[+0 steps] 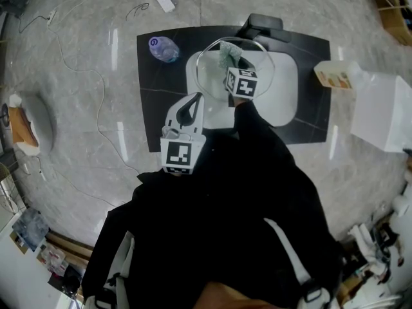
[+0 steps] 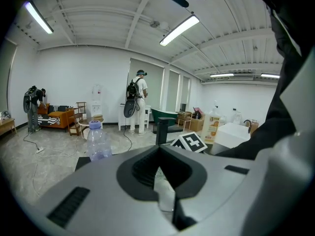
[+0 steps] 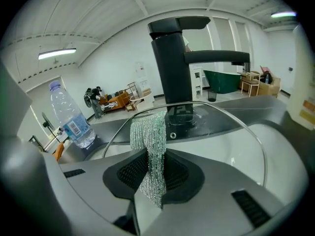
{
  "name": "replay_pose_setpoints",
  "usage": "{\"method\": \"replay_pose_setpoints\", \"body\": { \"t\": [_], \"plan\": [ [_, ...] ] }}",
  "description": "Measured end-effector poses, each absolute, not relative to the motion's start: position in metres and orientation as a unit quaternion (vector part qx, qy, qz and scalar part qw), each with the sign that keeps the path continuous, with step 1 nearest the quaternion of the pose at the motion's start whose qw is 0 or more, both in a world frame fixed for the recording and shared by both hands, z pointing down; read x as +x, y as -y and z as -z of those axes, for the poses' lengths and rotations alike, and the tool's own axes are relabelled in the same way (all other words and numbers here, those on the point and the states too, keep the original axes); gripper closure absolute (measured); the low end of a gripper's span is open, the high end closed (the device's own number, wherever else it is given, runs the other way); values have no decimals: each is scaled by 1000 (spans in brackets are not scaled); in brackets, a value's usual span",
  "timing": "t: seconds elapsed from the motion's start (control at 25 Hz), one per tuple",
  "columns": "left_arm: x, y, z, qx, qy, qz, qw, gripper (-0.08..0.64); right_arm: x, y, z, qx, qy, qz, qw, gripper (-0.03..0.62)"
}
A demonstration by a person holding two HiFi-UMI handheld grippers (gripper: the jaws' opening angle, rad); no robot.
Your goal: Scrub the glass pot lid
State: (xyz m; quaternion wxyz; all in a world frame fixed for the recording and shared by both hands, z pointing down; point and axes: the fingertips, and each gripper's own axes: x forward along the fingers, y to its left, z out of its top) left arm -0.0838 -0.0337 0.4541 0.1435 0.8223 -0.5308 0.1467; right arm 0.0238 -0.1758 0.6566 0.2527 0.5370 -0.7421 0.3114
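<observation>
The right gripper (image 3: 151,167) has its jaws clamped on a silvery-green strip of knitted mesh scrub cloth (image 3: 150,134), which stands up out of the dark ribbed pads. At 12 o'clock from it, just past the cloth's free end, is the round clear glass pot lid with a thin metal rim (image 3: 219,124). Its black knob shows close beside the cloth. Whether the cloth presses on the glass cannot be told.

The left gripper (image 2: 160,178) has its jaws closed on the glass pot lid at its edge, a sliver of clear glass showing between the pads. In the head view this gripper reaches in from 7 o'clock of the lid, while the right gripper comes in from 6 o'clock.

The lid is held over the white rounded rectangular sink basin (image 1: 284,90), which sits in a black rectangular mat (image 1: 153,82) on the grey marbled surface. The squared matte black tap (image 3: 172,58) rises at 12 o'clock of the basin. A clear plastic water bottle with a blue cap (image 3: 69,114) stands on the mat at 10 o'clock. At 3 o'clock, off the mat, are a pale soap bottle with an orange label (image 1: 335,76) and a white box (image 1: 383,111) just beside it
</observation>
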Motion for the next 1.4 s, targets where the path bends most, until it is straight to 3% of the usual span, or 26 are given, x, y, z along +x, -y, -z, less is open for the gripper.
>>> {"method": "replay_pose_setpoints", "body": {
  "t": [1.4],
  "plan": [
    [-53, 29, -453, 831, 517, -159, 128, 557, 86, 180, -654, 573, 710, -304, 274, 522]
  ]
}}
